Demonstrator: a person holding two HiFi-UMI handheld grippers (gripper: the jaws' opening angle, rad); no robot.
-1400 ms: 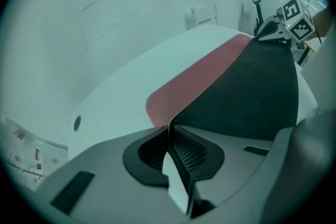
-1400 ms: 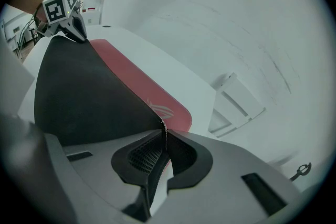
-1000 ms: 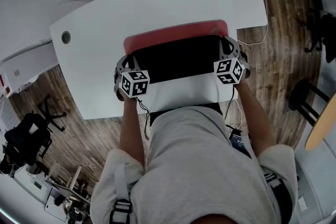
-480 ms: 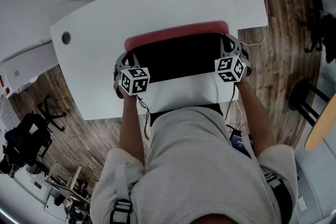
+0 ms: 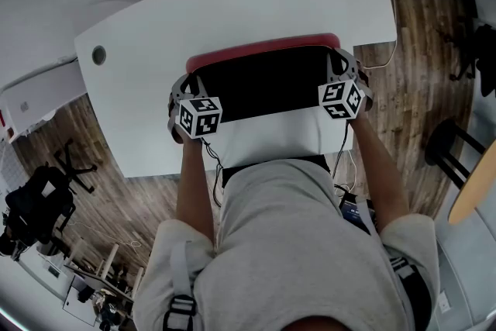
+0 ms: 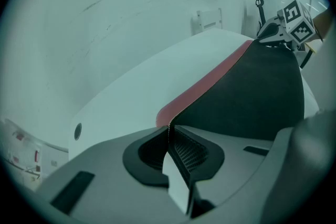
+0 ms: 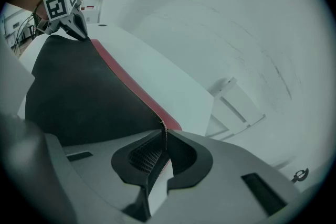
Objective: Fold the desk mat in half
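Left hand-held gripper (image 6: 169, 127) pinches desk mat (image 6: 247, 92) corner; right hand-held gripper (image 7: 164, 129) grips opposite corner.

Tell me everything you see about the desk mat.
The desk mat is thin and flexible, red on one face, black on the other, with a stitched edge. It lies on the white desk, its near part turned over so black faces up, a red strip showing beyond. The left gripper and right gripper each pinch a corner.
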